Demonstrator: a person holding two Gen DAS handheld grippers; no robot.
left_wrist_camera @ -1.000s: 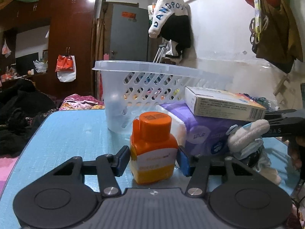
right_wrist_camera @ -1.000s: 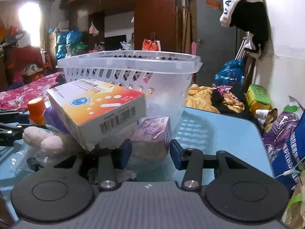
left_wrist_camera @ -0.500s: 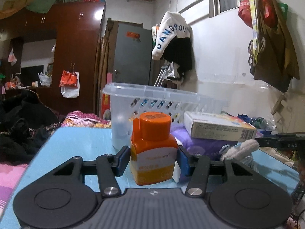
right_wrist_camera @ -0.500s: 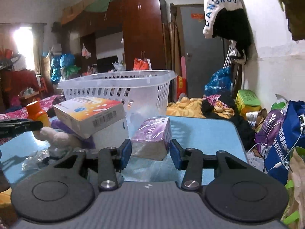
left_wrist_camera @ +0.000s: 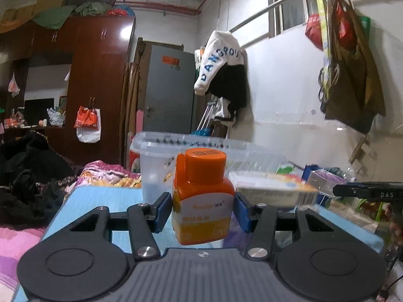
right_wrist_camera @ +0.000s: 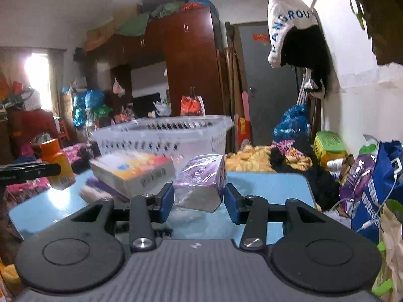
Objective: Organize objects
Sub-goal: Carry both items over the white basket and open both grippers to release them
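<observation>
left hand-held gripper (left_wrist_camera: 203, 207) pinching orange bottle (left_wrist_camera: 201, 196); right hand-held gripper (right_wrist_camera: 199, 200) pinching purple packet (right_wrist_camera: 201, 182) (basket (right_wrist_camera: 163, 136) ahead).

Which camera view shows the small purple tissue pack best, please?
The right wrist view: the purple tissue pack sits centred and near, clamped in the right gripper, above the blue table. In the left wrist view it is only a small, blurred shape at the right.
</observation>
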